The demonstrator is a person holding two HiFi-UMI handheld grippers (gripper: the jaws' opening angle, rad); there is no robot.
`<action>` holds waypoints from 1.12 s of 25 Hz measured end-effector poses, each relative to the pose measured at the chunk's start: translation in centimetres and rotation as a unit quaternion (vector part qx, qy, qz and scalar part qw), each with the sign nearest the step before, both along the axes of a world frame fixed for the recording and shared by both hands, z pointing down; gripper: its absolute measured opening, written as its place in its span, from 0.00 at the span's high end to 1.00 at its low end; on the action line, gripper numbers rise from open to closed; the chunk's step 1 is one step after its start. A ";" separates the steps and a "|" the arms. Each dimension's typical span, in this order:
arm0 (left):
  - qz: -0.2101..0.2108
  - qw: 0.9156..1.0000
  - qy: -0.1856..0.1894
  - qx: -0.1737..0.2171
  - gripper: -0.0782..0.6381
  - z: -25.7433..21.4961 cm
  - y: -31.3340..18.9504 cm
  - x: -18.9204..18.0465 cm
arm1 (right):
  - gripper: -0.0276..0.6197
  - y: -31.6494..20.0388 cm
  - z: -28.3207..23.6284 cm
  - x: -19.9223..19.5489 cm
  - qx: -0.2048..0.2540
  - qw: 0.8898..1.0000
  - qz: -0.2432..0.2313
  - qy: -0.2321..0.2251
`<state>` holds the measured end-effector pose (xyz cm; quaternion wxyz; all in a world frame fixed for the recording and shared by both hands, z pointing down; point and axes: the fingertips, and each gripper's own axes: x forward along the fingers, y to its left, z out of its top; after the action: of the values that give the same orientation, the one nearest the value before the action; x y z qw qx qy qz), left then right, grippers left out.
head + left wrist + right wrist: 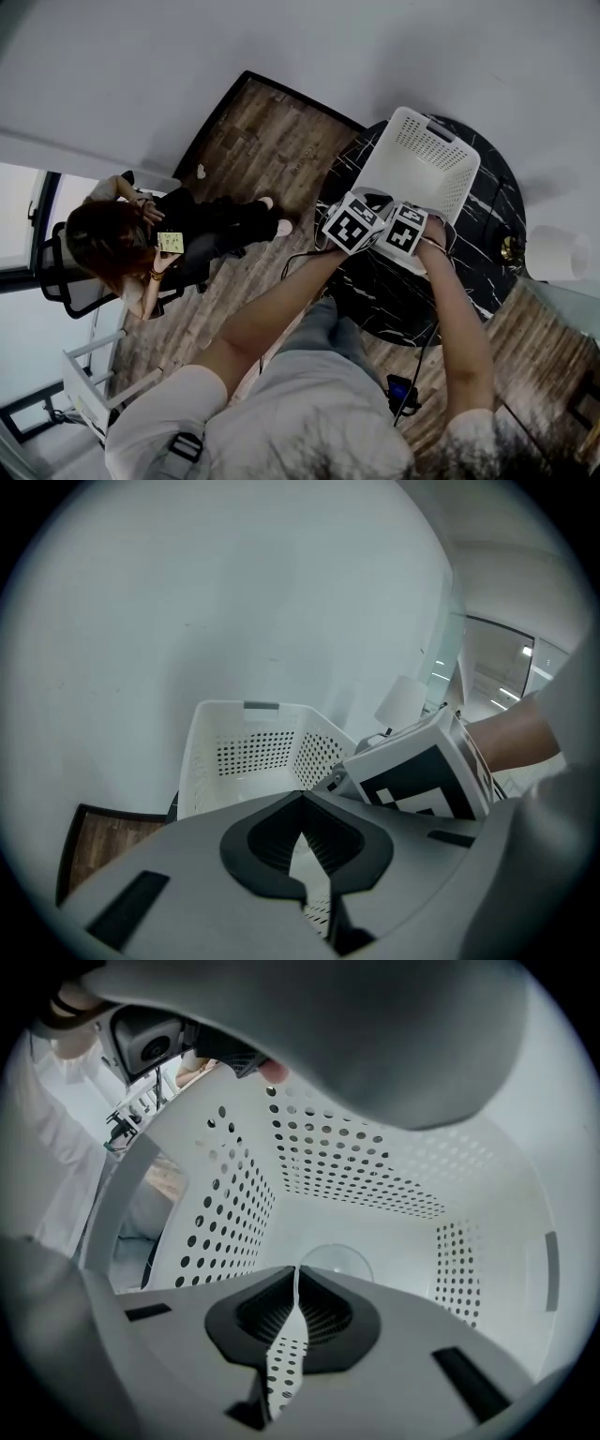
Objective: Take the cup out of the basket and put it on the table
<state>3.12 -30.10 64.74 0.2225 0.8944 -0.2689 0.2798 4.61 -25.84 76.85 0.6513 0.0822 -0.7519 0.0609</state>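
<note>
Jaws together, right gripper (298,1271) faces what seems a cup (336,1258) inside basket (234,1194).

The head view looks steeply down from the person's head onto the white basket (422,159) on the dark round table (487,239). It is the farthest view and also takes in the wooden floor (253,141).

The left gripper view rides low behind the left tool (301,799). It faces along the jaws at the basket (248,752) from outside, near its rim, with the wall (234,602) behind.

The right gripper view rides on the right tool (298,1274), close inside the basket (328,1162), and faces its perforated walls and bottom.

All three views share the basket. The left gripper view also catches the right tool's marker cube (427,780).
</note>
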 end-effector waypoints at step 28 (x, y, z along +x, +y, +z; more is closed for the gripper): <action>-0.015 1.000 -0.004 0.005 0.88 -1.3 2.2 -1.5 | 0.93 0.0 -8.7 -0.5 0.068 0.997 -0.006 -0.033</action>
<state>1.64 -27.95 63.42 0.2215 0.8901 -0.2846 0.2788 4.11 -25.80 68.10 0.6197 0.1194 -0.7757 0.0085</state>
